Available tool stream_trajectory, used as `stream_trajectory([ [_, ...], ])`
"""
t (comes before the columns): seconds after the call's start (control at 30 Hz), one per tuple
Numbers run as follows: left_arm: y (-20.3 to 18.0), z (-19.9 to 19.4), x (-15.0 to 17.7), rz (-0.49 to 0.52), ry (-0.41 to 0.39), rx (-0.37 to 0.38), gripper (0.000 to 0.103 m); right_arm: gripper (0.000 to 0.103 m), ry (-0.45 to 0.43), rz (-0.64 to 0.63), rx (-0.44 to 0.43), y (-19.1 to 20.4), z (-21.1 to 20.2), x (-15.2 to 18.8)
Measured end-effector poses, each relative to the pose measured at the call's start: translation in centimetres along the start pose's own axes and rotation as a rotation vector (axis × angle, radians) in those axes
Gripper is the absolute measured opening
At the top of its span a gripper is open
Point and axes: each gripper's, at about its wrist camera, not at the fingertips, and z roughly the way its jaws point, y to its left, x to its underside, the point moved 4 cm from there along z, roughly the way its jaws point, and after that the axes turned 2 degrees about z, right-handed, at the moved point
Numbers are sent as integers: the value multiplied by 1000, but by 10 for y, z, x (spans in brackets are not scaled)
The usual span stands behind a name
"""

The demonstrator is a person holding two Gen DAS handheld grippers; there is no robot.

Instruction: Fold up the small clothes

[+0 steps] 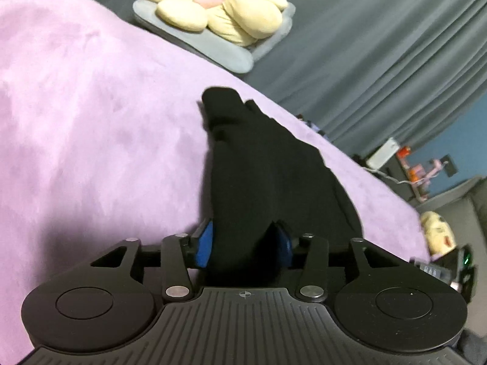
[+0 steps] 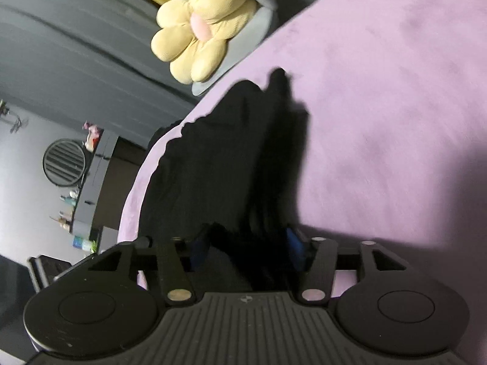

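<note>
A small black garment (image 1: 268,164) lies bunched on the purple blanket (image 1: 91,106) near its edge. My left gripper (image 1: 243,243) is shut on the near end of the black garment; its blue pads (image 1: 204,243) press the cloth from both sides. In the right wrist view the same black garment (image 2: 225,158) stretches away from my right gripper (image 2: 246,246), which is shut on another part of it, with a blue pad (image 2: 294,243) showing beside the cloth. The fingertips of both grippers are hidden by the fabric.
A yellow flower-shaped cushion (image 1: 219,3) on a grey pillow (image 1: 231,51) rests beyond the blanket, also in the right wrist view (image 2: 197,27). Grey curtains (image 1: 380,60) hang behind. A dark shelf with small items (image 2: 88,188) stands to the left.
</note>
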Motion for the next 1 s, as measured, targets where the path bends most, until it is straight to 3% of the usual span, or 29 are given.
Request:
stream_trajectory([
  [0.1, 2, 0, 7, -19, 10, 33, 57, 61, 44, -25, 32, -1, 0, 24],
  [0.2, -2, 6, 12, -21, 50, 30, 57, 60, 18, -58, 74, 9, 9, 31],
  [0.23, 0, 3, 17, -32, 55, 30, 51, 45, 14, -38, 74, 11, 11, 31],
  [0.27, -1, 3, 18, -38, 57, 21, 40, 17, 23, -3, 55, 10, 13, 30],
  [0.33, -2, -2, 18, -50, 57, 25, 28, 15, 32, 96, -36, 9, 14, 29],
  [0.4, 1, -8, 15, -106, 54, 79, 23, 15, 19, 152, -137, 5, 3, 29],
  [0.5, 8, -17, 18, -140, 70, 96, 21, 15, 31, 94, -37, -2, -10, 34],
  [0.57, 11, -23, 20, -122, 75, 42, 21, 23, 56, 54, 50, -5, -13, 37],
  [0.63, 14, -33, 16, -82, 39, -39, 24, 29, 13, -11, 122, 1, -26, 32],
  [0.77, 5, -44, -9, 14, -116, -208, 53, 36, -177, -117, 193, 34, -38, 2],
  [0.9, -16, -8, -41, 9, -197, -306, 56, 36, -208, -198, 186, 81, 18, -28],
  [1.0, -26, 39, -61, 8, -203, -359, 57, 36, -215, -254, 252, 96, 74, -50],
])
